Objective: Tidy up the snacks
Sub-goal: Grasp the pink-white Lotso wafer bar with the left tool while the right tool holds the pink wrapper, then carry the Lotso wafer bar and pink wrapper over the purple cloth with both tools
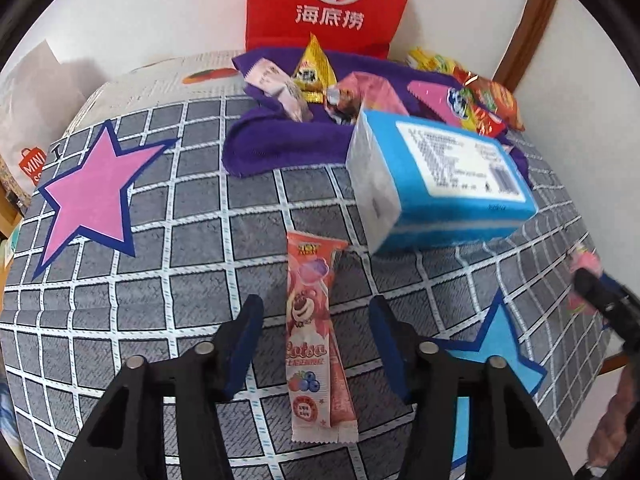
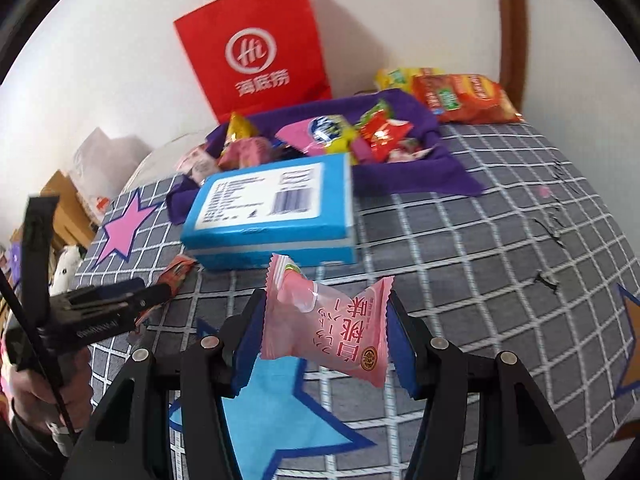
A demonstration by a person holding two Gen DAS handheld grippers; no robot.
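Both wrist views look steeply down, sharing the blue box (image 1: 440, 184).

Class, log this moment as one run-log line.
left tongs: open, astride pink stick pack | right tongs: shut on pink pouch | blue box: on cloth

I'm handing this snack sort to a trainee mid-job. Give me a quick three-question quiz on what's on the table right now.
1. True or false: the right gripper is shut on the pink snack packet.
2. Which star lies under that packet: A pink, B blue, C orange?
3. What lies between the left gripper's fingers, untouched?

Key:
1. True.
2. B, the blue star.
3. The long strawberry wafer stick, flat on the checked cloth.
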